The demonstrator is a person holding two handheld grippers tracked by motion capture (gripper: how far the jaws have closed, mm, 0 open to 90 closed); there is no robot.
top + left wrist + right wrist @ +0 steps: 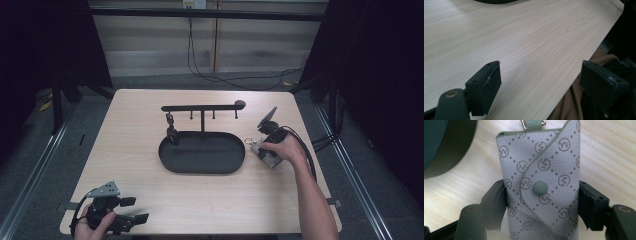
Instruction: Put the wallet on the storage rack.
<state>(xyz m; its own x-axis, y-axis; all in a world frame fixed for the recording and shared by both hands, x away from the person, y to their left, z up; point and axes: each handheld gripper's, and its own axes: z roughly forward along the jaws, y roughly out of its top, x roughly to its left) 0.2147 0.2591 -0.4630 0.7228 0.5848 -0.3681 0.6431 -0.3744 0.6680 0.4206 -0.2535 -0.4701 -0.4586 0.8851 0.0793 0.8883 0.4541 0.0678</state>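
A grey key pouch with a printed logo pattern, a round snap and a metal ring at its top lies on the wooden table, just right of the black oval tray. My right gripper is shut on it, one pad pressed against each long side. From above, the right gripper and the pouch sit under the person's hand by the tray's right end. My left gripper rests at the table's front left corner, open, with only bare wood between its jaws.
A black stand with a crossbar and several hooks rises from the tray's back. A small dark item hangs from its left hook. The tray's rim lies close to the pouch. Cables run over the floor behind the table.
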